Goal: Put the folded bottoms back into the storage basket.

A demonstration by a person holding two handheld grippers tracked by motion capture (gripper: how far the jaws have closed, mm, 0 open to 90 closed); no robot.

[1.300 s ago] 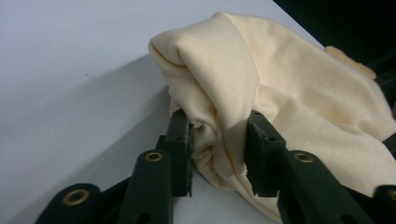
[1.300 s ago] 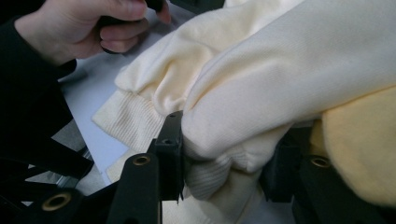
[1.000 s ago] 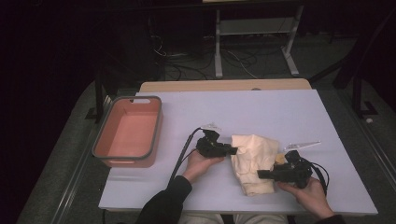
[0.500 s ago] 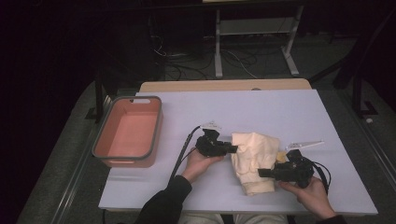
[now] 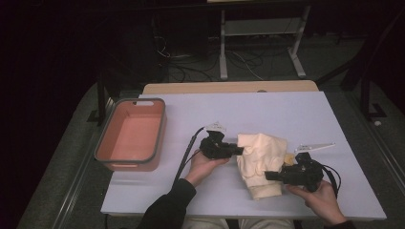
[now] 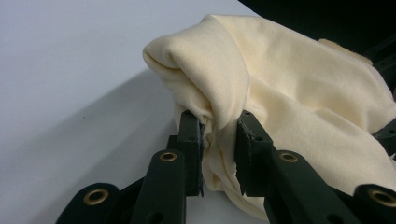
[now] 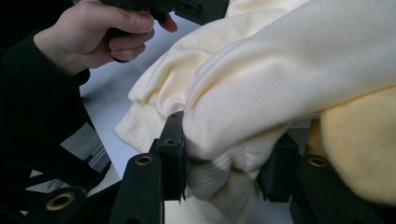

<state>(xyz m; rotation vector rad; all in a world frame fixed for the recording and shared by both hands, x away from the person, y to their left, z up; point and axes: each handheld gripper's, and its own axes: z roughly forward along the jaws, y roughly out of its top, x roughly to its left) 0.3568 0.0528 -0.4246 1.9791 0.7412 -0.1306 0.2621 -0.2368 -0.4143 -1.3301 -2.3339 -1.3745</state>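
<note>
Cream knit garment (image 5: 260,162) lies bunched on the white table (image 5: 286,114), ribbed cuff nearest the person. Right gripper (image 5: 272,176) — held low, level, pointing left — clamps a thick fold at its near edge. Farther off, the left gripper (image 5: 240,150) pinches the garment's left side; a pink tub (image 5: 131,136) stands well apart.

cream garment (image 5: 260,162) bunched, so its type and front can't be read. fold of it hides the pads (image 6: 194,140) of left gripper (image 6: 218,149). right gripper (image 7: 224,158): far jaw mostly buried in cloth. small white part (image 5: 315,146) on table (image 5: 286,114) too small to identify.
</note>
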